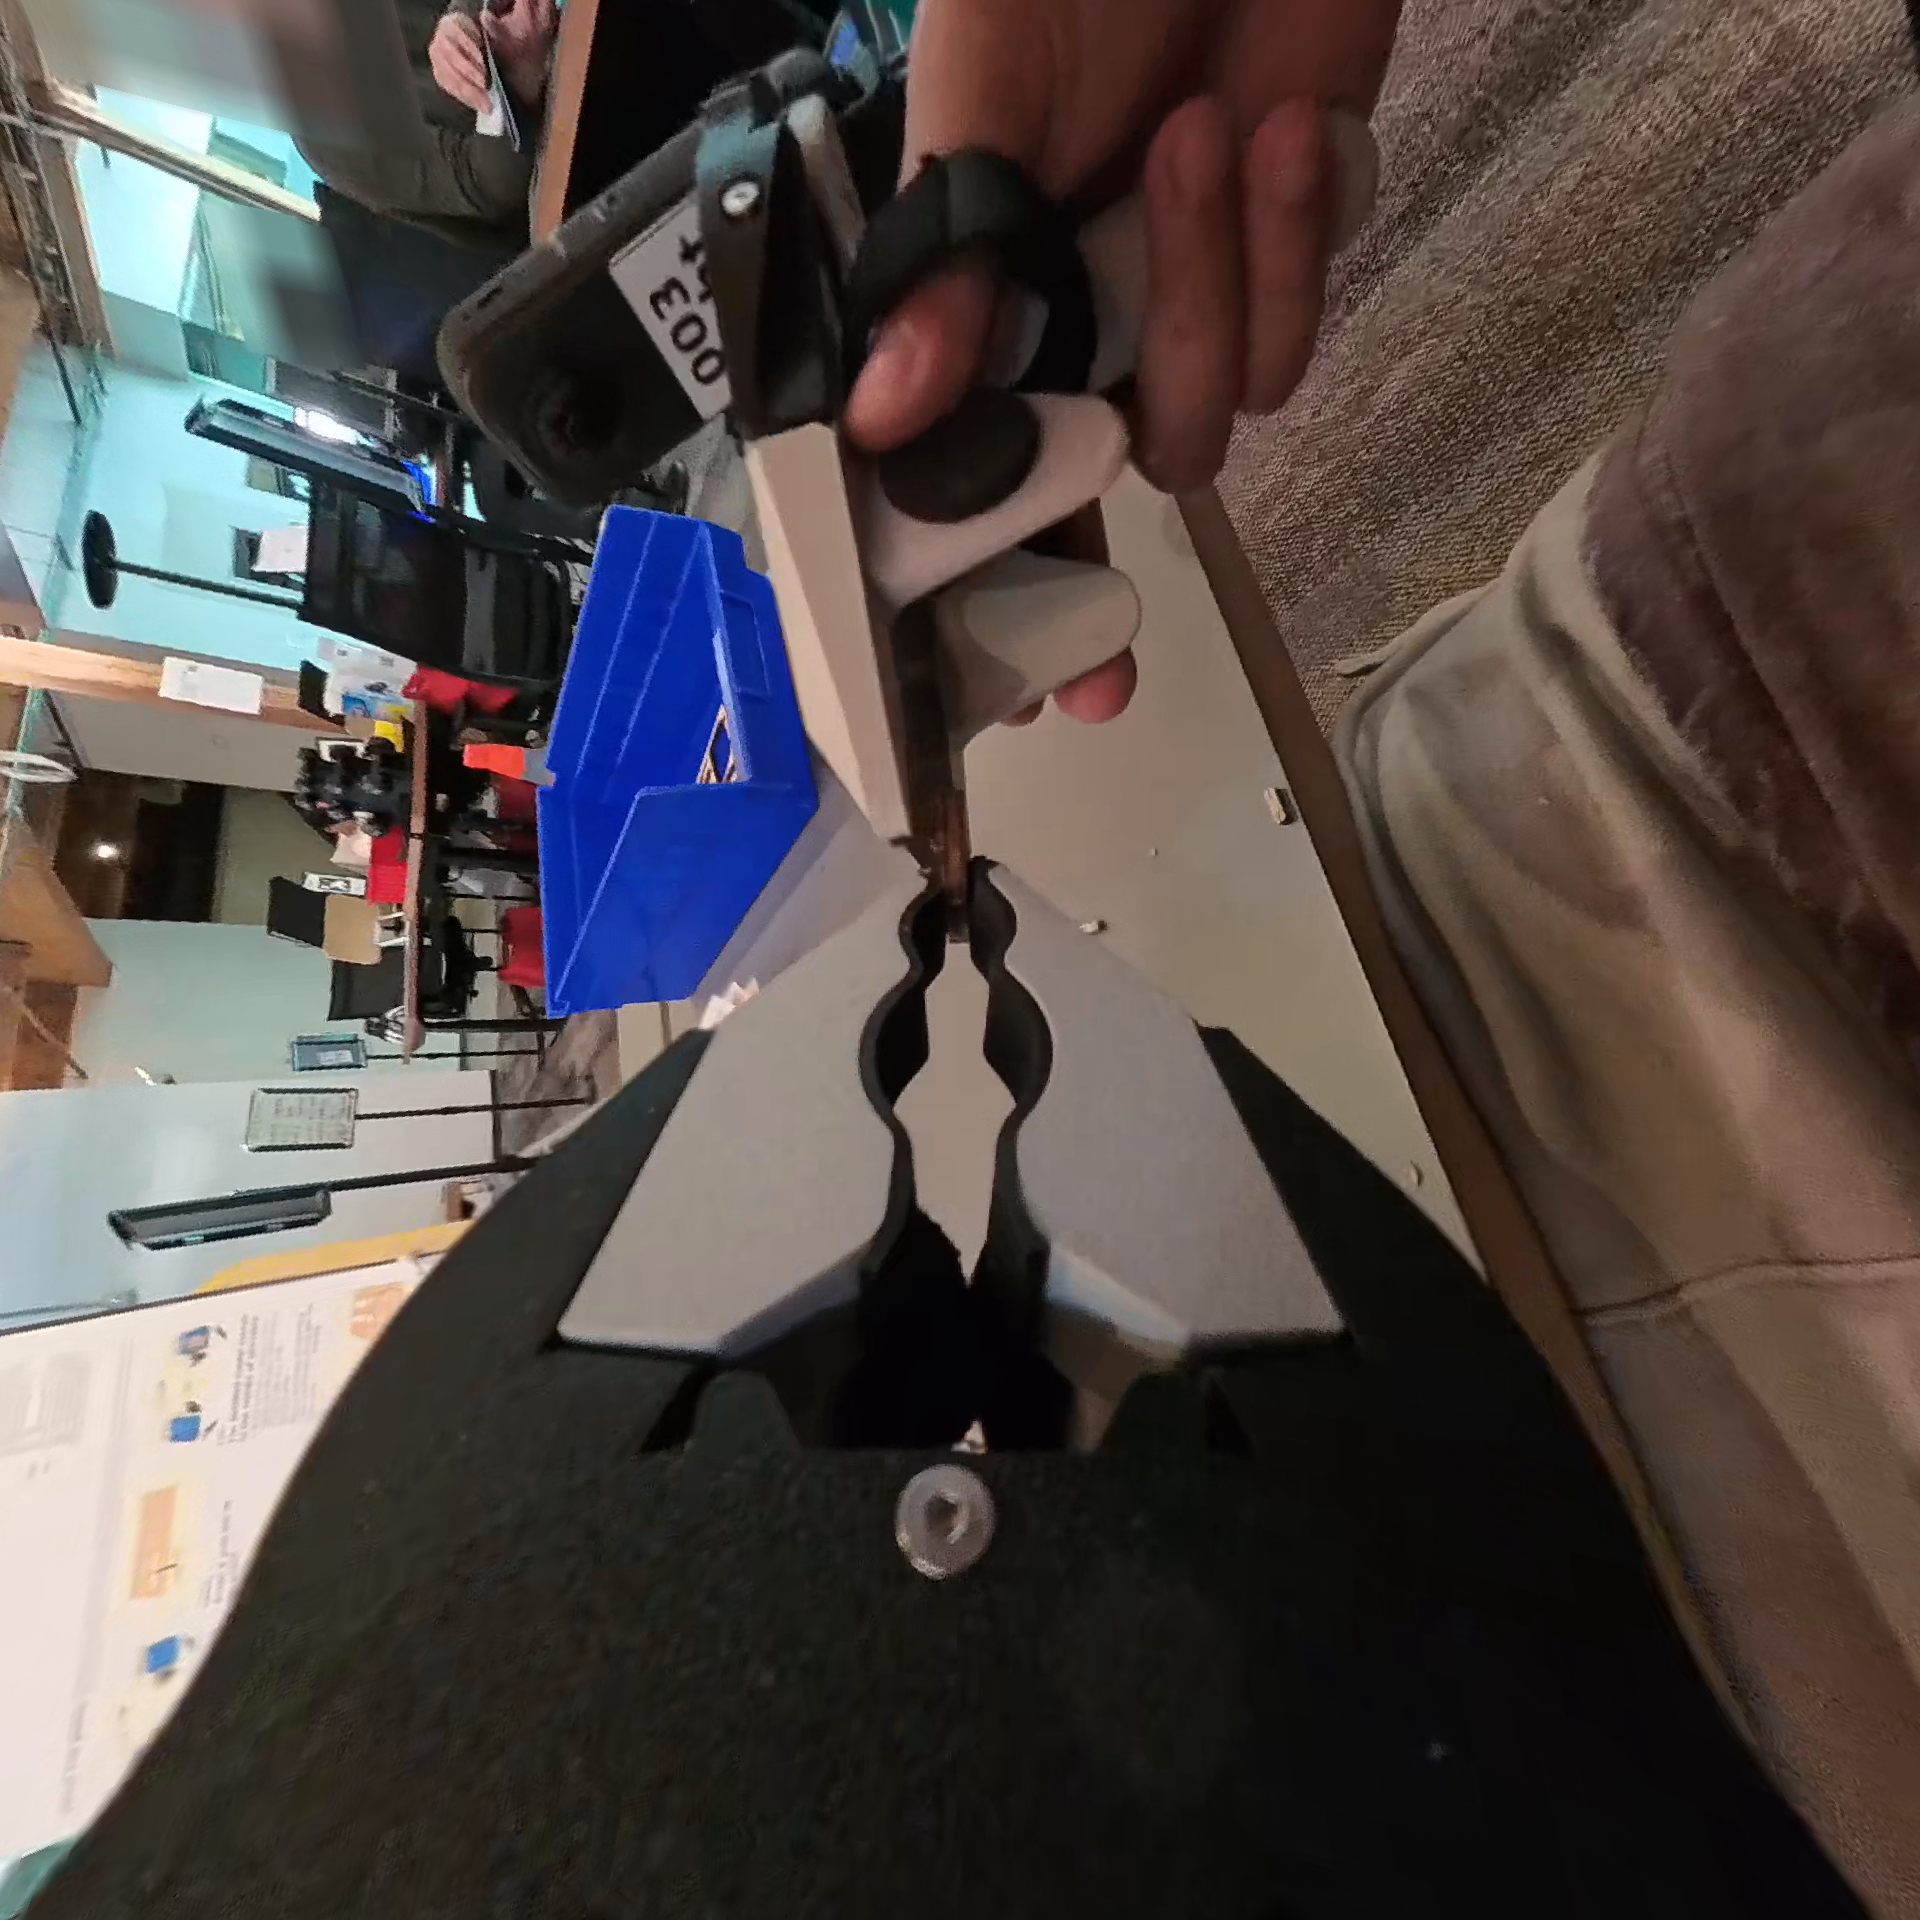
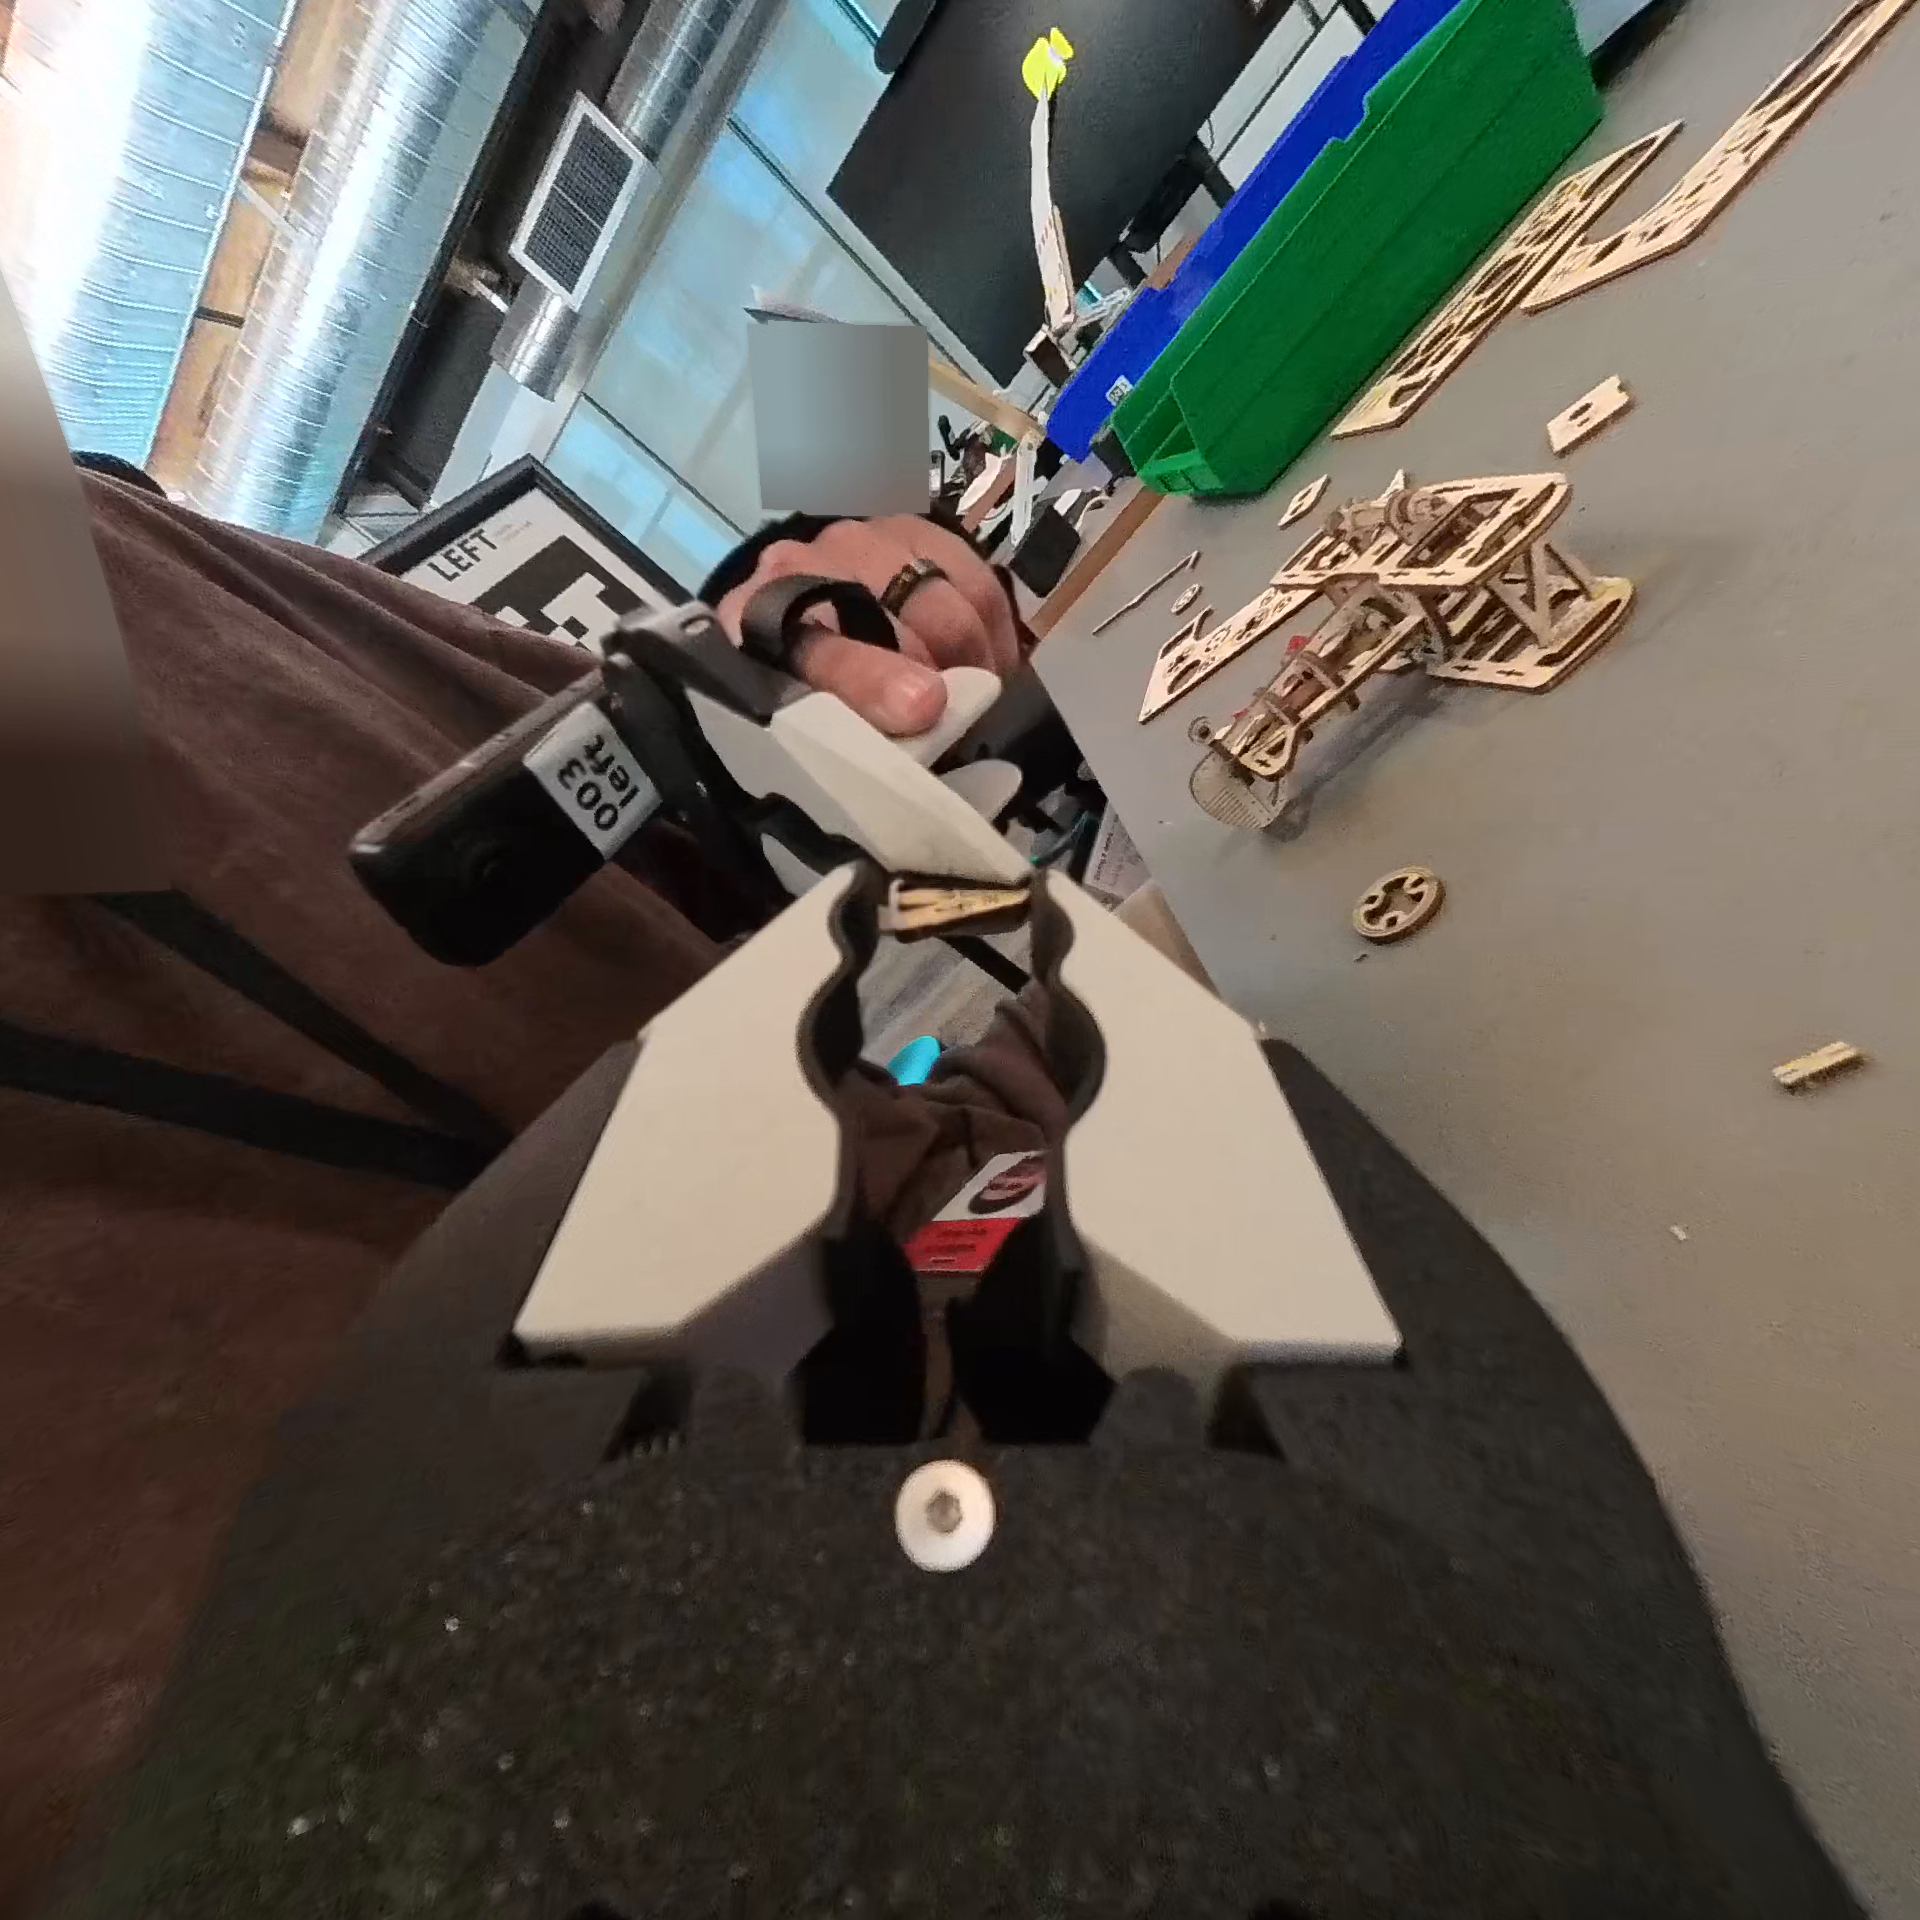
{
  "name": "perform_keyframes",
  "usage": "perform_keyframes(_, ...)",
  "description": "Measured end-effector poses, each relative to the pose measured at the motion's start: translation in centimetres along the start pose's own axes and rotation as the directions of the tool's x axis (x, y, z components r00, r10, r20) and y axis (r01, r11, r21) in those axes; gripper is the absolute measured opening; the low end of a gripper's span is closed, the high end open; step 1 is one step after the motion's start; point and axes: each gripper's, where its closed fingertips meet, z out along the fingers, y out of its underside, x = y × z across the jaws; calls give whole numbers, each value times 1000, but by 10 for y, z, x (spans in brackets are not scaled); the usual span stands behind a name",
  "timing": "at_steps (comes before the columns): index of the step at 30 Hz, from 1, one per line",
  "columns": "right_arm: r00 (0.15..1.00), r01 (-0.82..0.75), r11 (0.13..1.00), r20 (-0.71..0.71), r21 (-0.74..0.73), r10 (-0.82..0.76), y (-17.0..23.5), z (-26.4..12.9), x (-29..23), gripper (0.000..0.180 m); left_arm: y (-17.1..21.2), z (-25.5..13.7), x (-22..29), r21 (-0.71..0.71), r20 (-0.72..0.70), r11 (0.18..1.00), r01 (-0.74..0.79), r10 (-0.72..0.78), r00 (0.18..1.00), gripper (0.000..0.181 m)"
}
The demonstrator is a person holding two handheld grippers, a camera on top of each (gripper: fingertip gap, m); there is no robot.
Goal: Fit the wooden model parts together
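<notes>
Grey tabletop (image 2: 1558, 1143) fills the right half of the right wrist view, kept mostly bare so loose parts stay findable. Green bin (image 2: 1351, 291) and blue bin (image 2: 1195, 312) sit at its far edge in the upper right of the frame, probably for storing parts out of the working area. Beside them lie flat cut-out wooden sheets (image 2: 1621, 197), spent or waiting stock. Below those, right of centre, stands the half-built wooden model (image 2: 1392, 644), set apart from the hands, so the piece in hand looks like a sub-assembly being prepared away from it. A small toothed wooden wheel (image 2: 1397, 904) and a short wooden strip (image 2: 1816, 1068) lie loose nearer the camera.

Both grippers meet off the table's near edge, at mid-frame. The left gripper (image 1: 951, 914) has its jaws clenched on a thin wooden part (image 1: 940, 831), seen edge-on. The right gripper (image 2: 951, 914) straddles the same small wooden piece (image 2: 951, 909); its tips sit just beside the piece's ends, but whether they press on it I cannot tell. Holding from two sides likely steadies the part for pressing a joint together.
</notes>
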Motion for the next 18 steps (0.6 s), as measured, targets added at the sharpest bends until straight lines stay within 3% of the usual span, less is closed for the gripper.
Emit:
perform_keyframes(13,990,120,990,-68,-69,-125,6,-2,-1,23,-6,0,3,10,-30,1000,-17,17,999,1)
perform_keyframes(15,990,120,991,-70,-51,-124,4,-4,0,12,-8,-1,3,11,-22,999,-39,39,999,1)
perform_keyframes(18,993,104,994,-55,-26,-106,2,-3,0,10,-9,-2,1,28,-32,1000,10,-10,999,2)
